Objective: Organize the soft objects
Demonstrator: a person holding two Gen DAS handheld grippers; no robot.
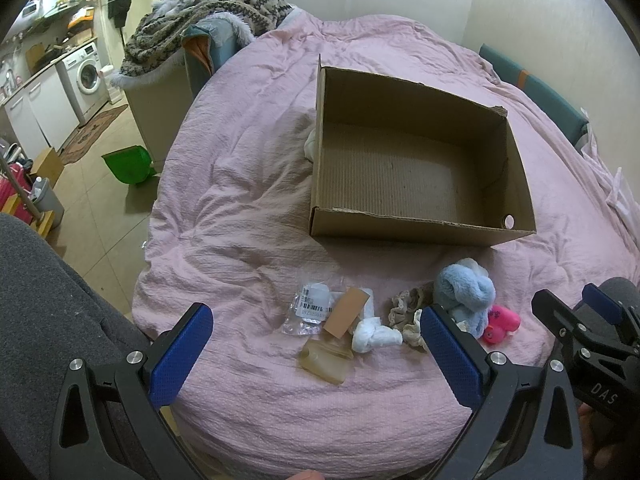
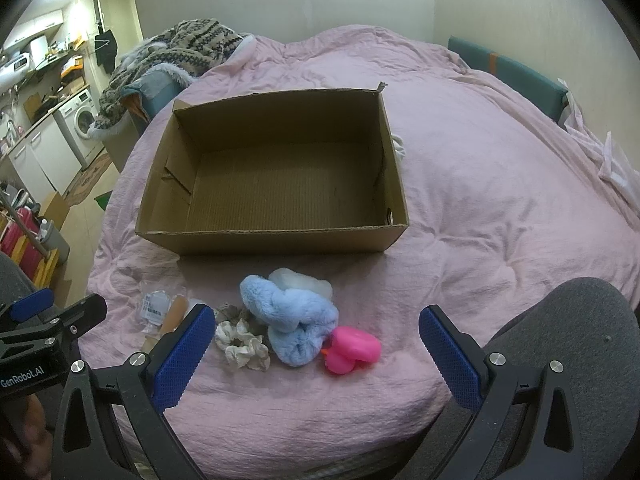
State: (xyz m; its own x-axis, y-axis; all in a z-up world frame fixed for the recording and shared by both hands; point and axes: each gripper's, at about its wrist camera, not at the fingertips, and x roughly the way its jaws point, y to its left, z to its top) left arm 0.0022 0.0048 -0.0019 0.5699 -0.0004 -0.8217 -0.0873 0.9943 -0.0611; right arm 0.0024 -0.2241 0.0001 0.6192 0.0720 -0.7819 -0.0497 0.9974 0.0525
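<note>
Soft things: they lie in a row on the pink blanket (image 2: 460, 208), just in front of both grippers and on the near side of the box.
Blue fluffy thing: the blue fluffy thing (image 2: 298, 320) sits between the fingers of the right gripper (image 2: 318, 354), a bit ahead of them. In the left view it (image 1: 464, 294) is just past the left gripper's right finger.
Pink toy: the pink toy (image 2: 352, 350) touches the blue fluffy thing and lies on its right side, closest to the right gripper.
Scrunchies: a cream scrunchie (image 2: 242, 346) lies just beside the right gripper's left finger. A darker lace one (image 1: 408, 300) is right behind it.
White knot: a white knotted cloth (image 1: 374, 336) lies between the left gripper's fingers.
Tan things: a tan strip (image 1: 346, 312) and a see-through tan piece (image 1: 326, 362) lie next to the white knot.
Plastic bag: a small clear bag with a label (image 1: 308, 308) lies to the left of the tan strip.
Box: the cardboard box (image 2: 276, 240) sits farther out, past the soft things, and nothing is inside it.
Left gripper: the left gripper (image 1: 316, 350) has its fingers wide apart and holds nothing.
Right gripper: its fingers are wide apart too, with nothing in them.
Farther away: a knitted blanket (image 1: 208, 12) is piled at the far left end of the bed, and a washing machine (image 1: 86, 76) stands in the kitchen beyond.
</note>
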